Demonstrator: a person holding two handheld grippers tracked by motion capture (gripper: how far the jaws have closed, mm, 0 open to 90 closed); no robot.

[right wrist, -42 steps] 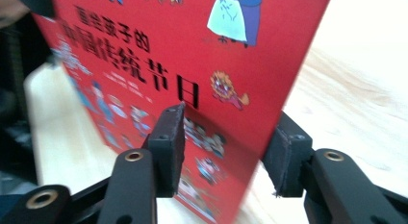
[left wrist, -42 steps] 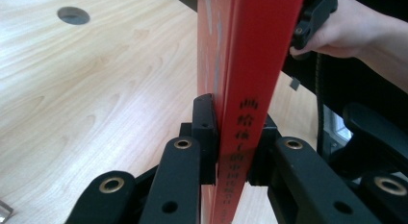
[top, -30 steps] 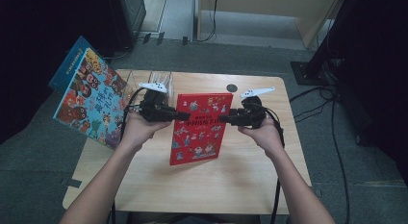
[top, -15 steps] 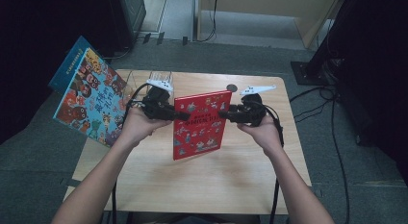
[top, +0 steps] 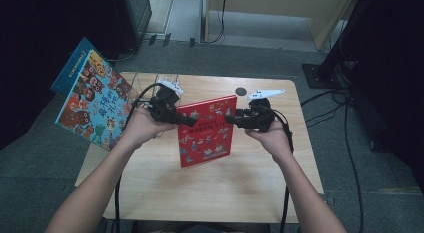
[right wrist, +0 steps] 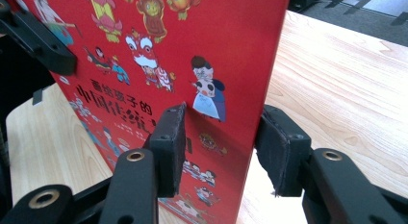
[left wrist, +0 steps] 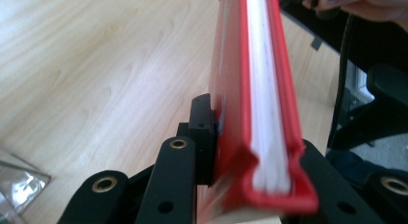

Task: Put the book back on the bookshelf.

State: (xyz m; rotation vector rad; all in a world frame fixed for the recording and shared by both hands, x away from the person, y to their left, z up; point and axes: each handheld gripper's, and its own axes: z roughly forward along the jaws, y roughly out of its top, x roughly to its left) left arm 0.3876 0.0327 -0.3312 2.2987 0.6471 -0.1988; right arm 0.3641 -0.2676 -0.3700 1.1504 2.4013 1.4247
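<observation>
While the left tongs (top: 192, 122) pinch the red book (top: 206, 132) at 9 o'clock, the right tongs (top: 229, 119), closing, straddle its 3 o'clock edge above the desk (top: 165, 193).

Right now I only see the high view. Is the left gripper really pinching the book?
Observer: Yes. In the left gripper view the book sits edge-on between the left gripper jaws, one pad flat on the cover. The jaws have just been opening a little.
Operator: And the right one?
Observer: Not yet. The right gripper straddles the book's edge, but its far pad stands clear of it. Those jaws have just been closing.
Operator: What's drawn near there?
Observer: A cartoon lion with big eyes.
</observation>
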